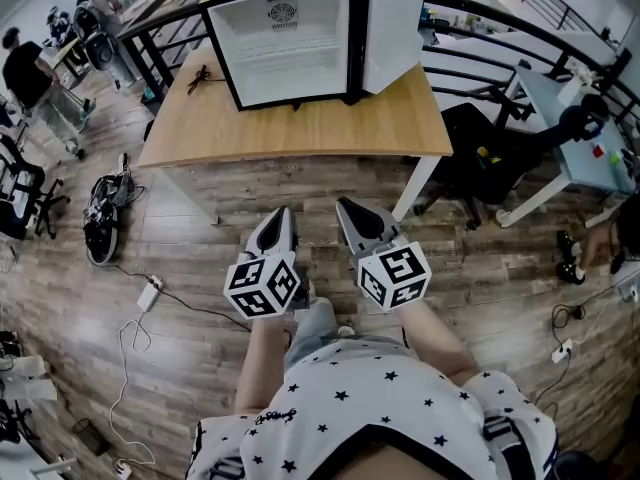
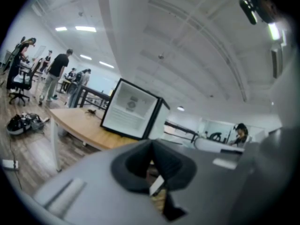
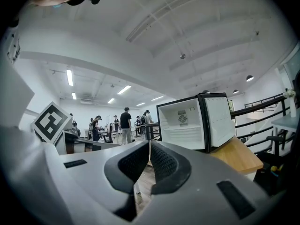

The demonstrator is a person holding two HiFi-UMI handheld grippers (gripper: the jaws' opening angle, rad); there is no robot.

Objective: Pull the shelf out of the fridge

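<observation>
Star-print shirt (image 1: 380,398) in the foreground, a person stands back from a wooden table (image 1: 300,130) with a gripper in each hand. The left gripper (image 1: 282,216) and right gripper (image 1: 346,208) both point at the mini fridge (image 1: 232,63) well ahead of them, jaws pressed together and pinching nothing. The fridge sits on the table with its door (image 1: 393,30) swung wide to the right. Its pale shelf (image 1: 290,46) lies across the white cavity, well apart from either gripper, under a round fan grille (image 1: 283,11) on the back wall.
</observation>
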